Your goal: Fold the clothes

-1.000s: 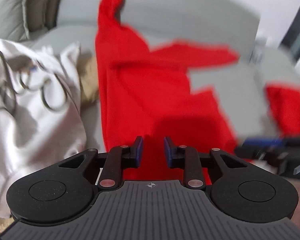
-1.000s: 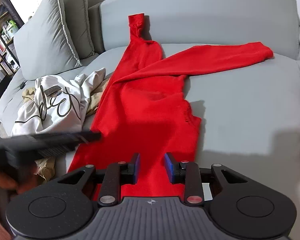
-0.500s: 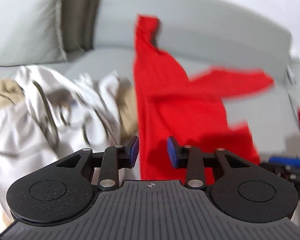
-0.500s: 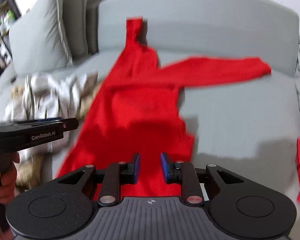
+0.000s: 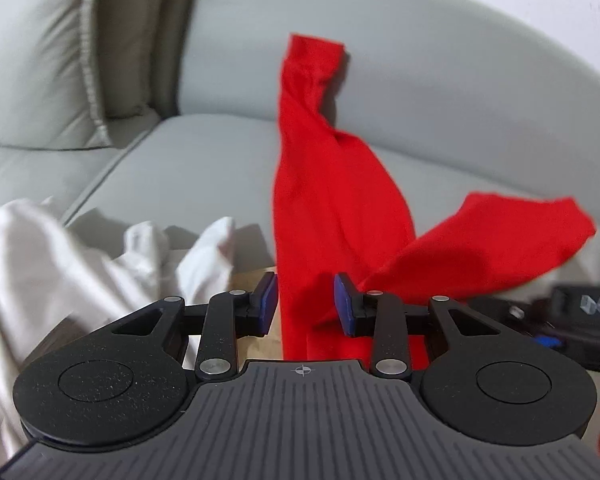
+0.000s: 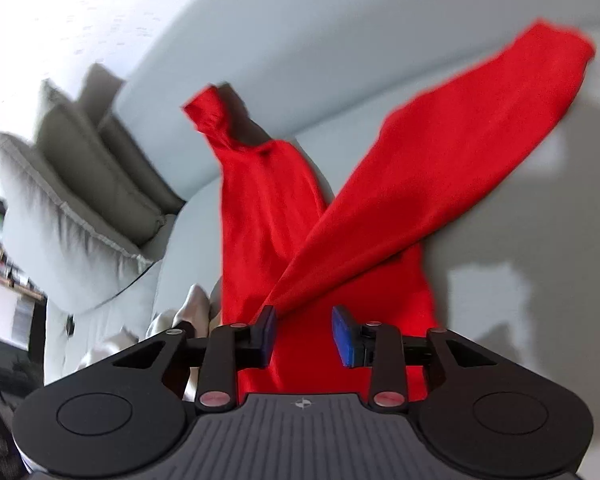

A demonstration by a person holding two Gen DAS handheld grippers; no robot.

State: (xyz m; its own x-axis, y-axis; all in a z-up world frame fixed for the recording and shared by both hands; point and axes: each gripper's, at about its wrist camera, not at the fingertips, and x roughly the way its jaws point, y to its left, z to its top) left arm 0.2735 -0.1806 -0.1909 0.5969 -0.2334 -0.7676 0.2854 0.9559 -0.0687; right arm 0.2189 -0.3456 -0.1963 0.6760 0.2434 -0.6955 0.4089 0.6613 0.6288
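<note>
The red garment lies spread on the seat of the grey sofa — a soft, matte knit with two long sleeves. One sleeve runs up against the backrest; the other crosses over the body toward the right. The sofa cover looks smooth, like leather. Beside the red piece lies one crumpled white garment, over something tan. Two grey cushions with piped edges lean in the corner. The left gripper hovers with blue pads spread — nothing pinched. The right gripper has just been opening its jaws; red cloth shows behind the gap, not gripped.
</note>
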